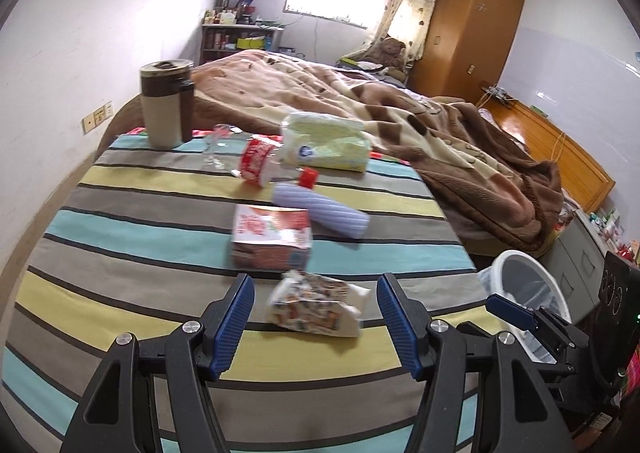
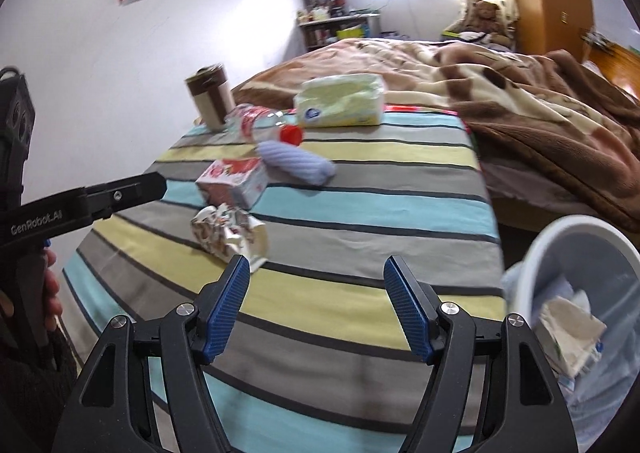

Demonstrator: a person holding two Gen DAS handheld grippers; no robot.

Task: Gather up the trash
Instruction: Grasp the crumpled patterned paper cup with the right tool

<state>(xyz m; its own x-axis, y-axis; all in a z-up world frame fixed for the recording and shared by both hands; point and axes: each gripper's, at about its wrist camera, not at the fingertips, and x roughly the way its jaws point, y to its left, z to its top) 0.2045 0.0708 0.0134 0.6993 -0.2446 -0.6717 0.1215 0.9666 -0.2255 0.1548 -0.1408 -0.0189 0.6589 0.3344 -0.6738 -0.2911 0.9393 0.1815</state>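
Note:
A crumpled snack wrapper (image 1: 316, 307) lies on the striped sheet (image 1: 120, 237), between the fingers of my open left gripper (image 1: 314, 285). It also shows in the right wrist view (image 2: 228, 231). Behind it lie a pink carton (image 1: 272, 239), a lilac ribbed roll (image 1: 320, 209) and a clear bottle with a red cap (image 1: 276, 169). My right gripper (image 2: 316, 265) is open and empty above the sheet, to the right of the wrapper. A white bin (image 2: 580, 293) with paper trash inside stands at the right, beside the bed.
A tissue pack (image 1: 324, 145), a brown and beige canister (image 1: 166, 109) and a glass (image 1: 214, 145) stand further back. A brown blanket (image 1: 460, 141) covers the right of the bed. A wardrobe (image 1: 468, 33) and a shelf (image 1: 240, 37) stand far back.

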